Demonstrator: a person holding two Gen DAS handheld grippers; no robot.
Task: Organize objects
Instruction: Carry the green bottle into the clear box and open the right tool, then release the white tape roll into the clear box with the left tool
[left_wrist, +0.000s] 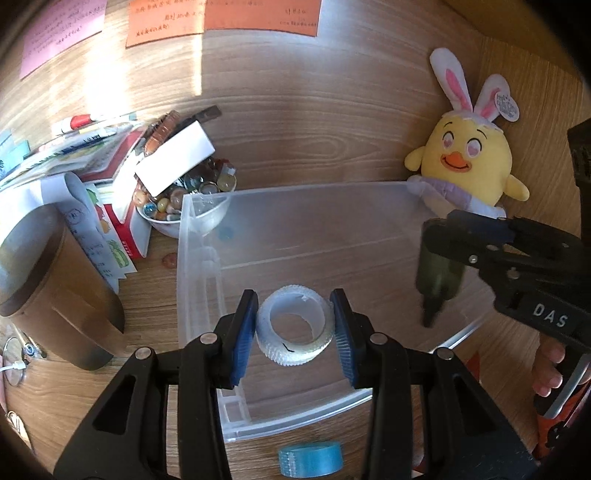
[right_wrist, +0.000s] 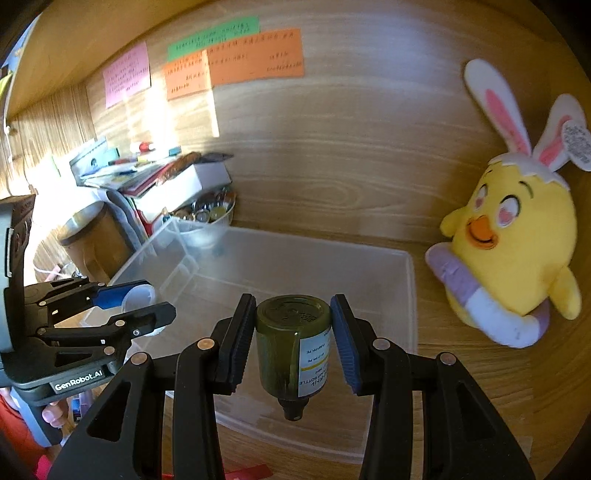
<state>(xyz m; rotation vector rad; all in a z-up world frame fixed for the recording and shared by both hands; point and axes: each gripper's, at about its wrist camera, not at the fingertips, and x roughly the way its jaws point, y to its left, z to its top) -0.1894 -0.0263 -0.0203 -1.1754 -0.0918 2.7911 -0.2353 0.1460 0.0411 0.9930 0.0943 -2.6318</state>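
My left gripper (left_wrist: 295, 332) is shut on a white roll of tape (left_wrist: 293, 334), held above the clear plastic bin (left_wrist: 295, 192). My right gripper (right_wrist: 293, 339) is shut on a dark green bottle (right_wrist: 291, 347), turned nozzle down over the same bin (right_wrist: 410, 295). In the left wrist view the right gripper (left_wrist: 443, 251) hangs over the bin's right side with the bottle (left_wrist: 437, 273) in it. In the right wrist view the left gripper (right_wrist: 147, 302) shows at the left with the white roll (right_wrist: 142, 295). The bin looks empty inside.
A blue tape roll (left_wrist: 310, 458) lies on the wooden desk in front of the bin. A yellow chick plush (left_wrist: 469, 162) with rabbit ears leans at the back right. Left of the bin stand a bowl of marbles (left_wrist: 177, 206), stacked books (left_wrist: 74, 158) and a brown cylinder container (left_wrist: 55, 284).
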